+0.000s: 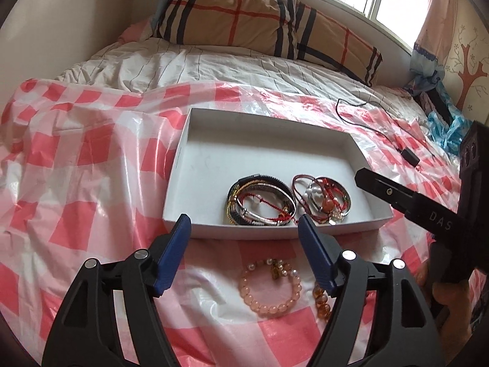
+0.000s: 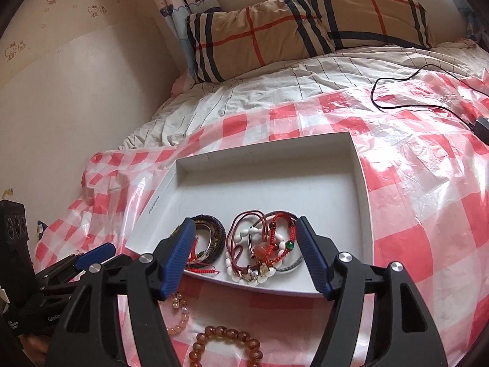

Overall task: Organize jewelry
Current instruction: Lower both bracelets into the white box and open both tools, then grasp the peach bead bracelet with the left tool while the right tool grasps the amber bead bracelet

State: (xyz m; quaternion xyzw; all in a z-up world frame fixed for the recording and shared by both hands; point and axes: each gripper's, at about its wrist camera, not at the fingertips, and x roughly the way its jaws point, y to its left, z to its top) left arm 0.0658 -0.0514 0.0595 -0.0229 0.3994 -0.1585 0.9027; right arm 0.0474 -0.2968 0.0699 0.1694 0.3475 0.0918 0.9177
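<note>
Over bed [image 1: 91, 153], hand-held grippers [image 1: 244, 223] agape, empty.

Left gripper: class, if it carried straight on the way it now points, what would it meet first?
Probably the near wall of the white box, or the dark bangle pile just inside it. The left gripper is open and empty, above the pink bead bracelet; depth is hard to judge.

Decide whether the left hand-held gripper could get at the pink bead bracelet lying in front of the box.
Probably yes. The left hand-held gripper is open, and the pink bead bracelet lies uncovered on the checked sheet just below its fingers, with nothing between them.
</note>
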